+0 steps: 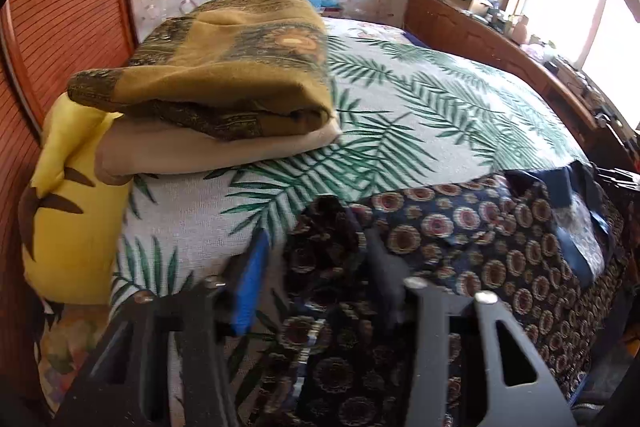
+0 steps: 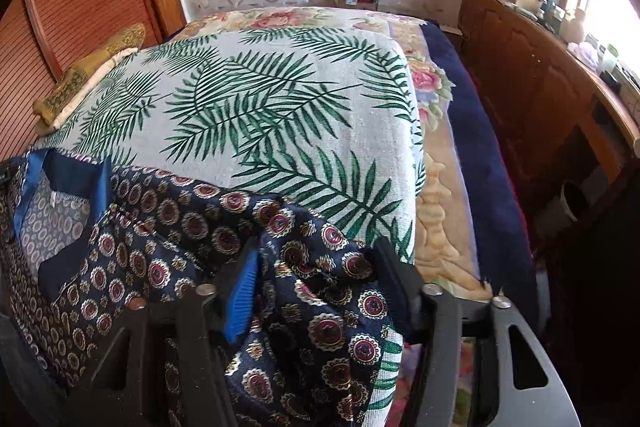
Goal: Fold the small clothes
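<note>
**Both grippers clamped on one patterned garment at the bed's near edge**

Left wrist view: left gripper clenched on a bunched fold of the navy garment, printed with round red-and-gold medallions, crumpled along the near right edge of the bed cover. Blurred at the fingertips, so exact pad contact hard to judge. At the far left edge, one stack of folded clothes, olive over cream; beside it one yellow pillow, partly cut off.

Right wrist view: right gripper clenched on a raised fold of the same navy garment at the near edge, blue collar lining exposed at left. Stack of folded clothes mostly hidden past the far left edge.
</note>
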